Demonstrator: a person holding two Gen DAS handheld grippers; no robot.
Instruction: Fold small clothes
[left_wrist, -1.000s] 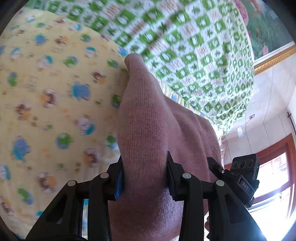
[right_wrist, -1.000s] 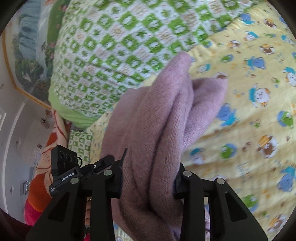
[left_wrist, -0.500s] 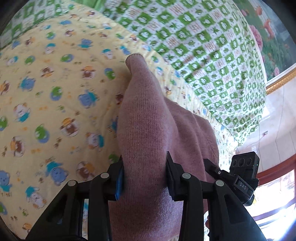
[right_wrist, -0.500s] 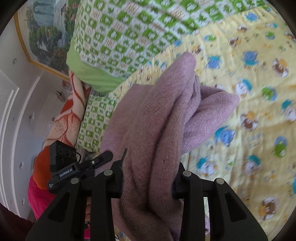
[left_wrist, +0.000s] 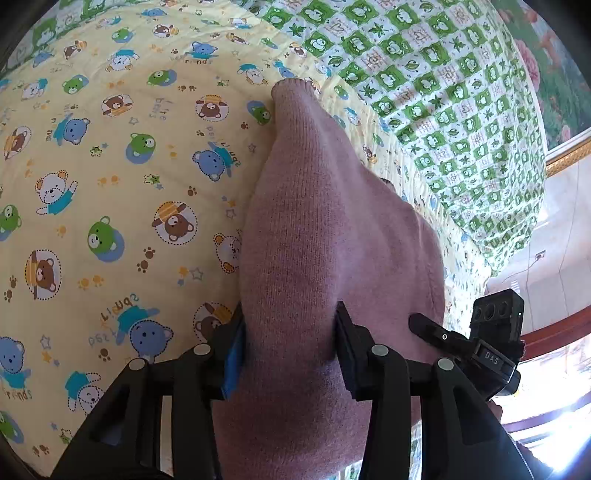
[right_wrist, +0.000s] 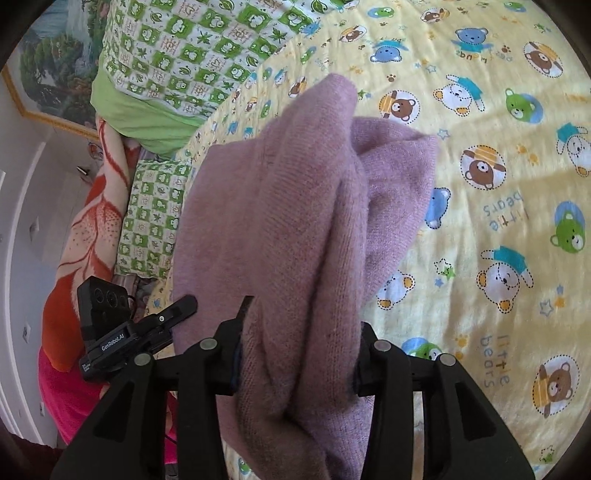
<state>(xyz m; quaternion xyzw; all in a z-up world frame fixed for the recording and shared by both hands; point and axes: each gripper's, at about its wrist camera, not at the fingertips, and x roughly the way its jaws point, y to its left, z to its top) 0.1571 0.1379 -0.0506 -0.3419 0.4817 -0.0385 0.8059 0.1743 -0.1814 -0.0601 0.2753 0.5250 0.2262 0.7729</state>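
A mauve knitted garment (left_wrist: 314, 229) hangs bunched between both grippers above a yellow bear-print sheet (left_wrist: 110, 184). My left gripper (left_wrist: 290, 343) is shut on a thick fold of it. My right gripper (right_wrist: 299, 354) is shut on another bunched fold of the garment (right_wrist: 295, 206), with a loose flap hanging to the right. The right gripper shows at the right edge of the left wrist view (left_wrist: 480, 347), and the left gripper shows at the left of the right wrist view (right_wrist: 122, 328). The garment hides the fingertips.
A green-and-white checked quilt (left_wrist: 443, 92) lies heaped along the far side of the bed, also in the right wrist view (right_wrist: 192, 48). An orange patterned blanket (right_wrist: 85, 229) lies beside it. A framed picture (right_wrist: 48, 74) hangs on the wall. A window (left_wrist: 554, 387) is at the right.
Both grippers have moved back from the checked quilt with the garment, so more of the bear-print sheet shows below. Both grips on the garment are unchanged.
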